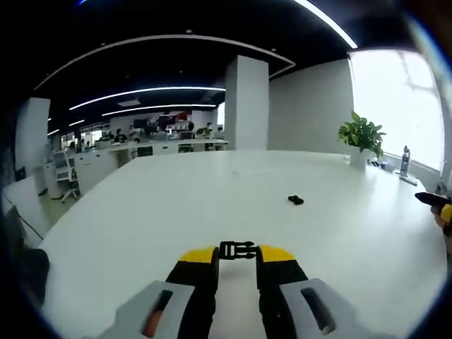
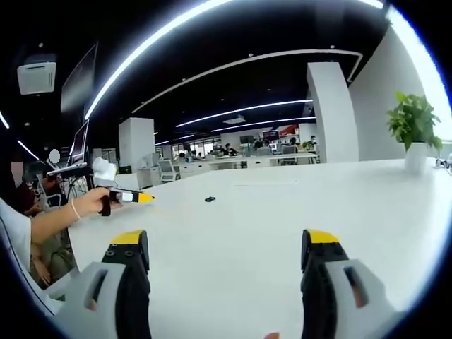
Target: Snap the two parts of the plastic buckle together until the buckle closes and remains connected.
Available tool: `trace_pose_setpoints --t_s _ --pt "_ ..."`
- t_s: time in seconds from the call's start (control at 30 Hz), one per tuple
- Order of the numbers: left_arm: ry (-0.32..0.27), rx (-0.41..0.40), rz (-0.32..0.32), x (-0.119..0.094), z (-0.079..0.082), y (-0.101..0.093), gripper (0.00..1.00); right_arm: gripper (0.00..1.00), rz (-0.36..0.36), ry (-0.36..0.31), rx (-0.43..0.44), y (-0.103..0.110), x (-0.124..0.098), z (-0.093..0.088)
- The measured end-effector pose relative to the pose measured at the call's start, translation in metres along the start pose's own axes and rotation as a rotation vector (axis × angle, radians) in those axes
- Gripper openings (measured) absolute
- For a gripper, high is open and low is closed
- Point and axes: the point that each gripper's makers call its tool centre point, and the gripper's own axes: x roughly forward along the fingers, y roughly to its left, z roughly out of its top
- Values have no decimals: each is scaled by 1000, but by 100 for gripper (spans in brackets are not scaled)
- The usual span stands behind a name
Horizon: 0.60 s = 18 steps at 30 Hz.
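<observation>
Your buckle [image 1: 236,250] sits at bottom centre of the left gripper view, black plastic, pinched between the yellow tips of your left gripper [image 1: 237,254]; whether both halves are joined is hard to make out. A small dark piece [image 1: 296,200] lies on the smooth white table [image 1: 176,205], mid-right, too small to identify. Your right gripper [image 2: 226,244] is spread wide, holding nothing.

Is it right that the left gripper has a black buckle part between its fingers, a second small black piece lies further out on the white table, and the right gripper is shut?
Not quite. The right gripper is open, its fingers wide apart with bare white table between them, as the right gripper view shows. The rest stands: in the left gripper view, the left gripper has the black buckle part between its fingers, and the small black piece lies further out.
</observation>
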Motion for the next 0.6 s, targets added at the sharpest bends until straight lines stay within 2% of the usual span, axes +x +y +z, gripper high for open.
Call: trace_pose_setpoints --t_s 0.2,0.6 --pt "-1 -14 13 -8 -2 7 20 90 -15 -2 -16 -2 -4 2" --pt "53 -9 37 -10 -11 15 21 90 -10 3 -23 2 -3 1"
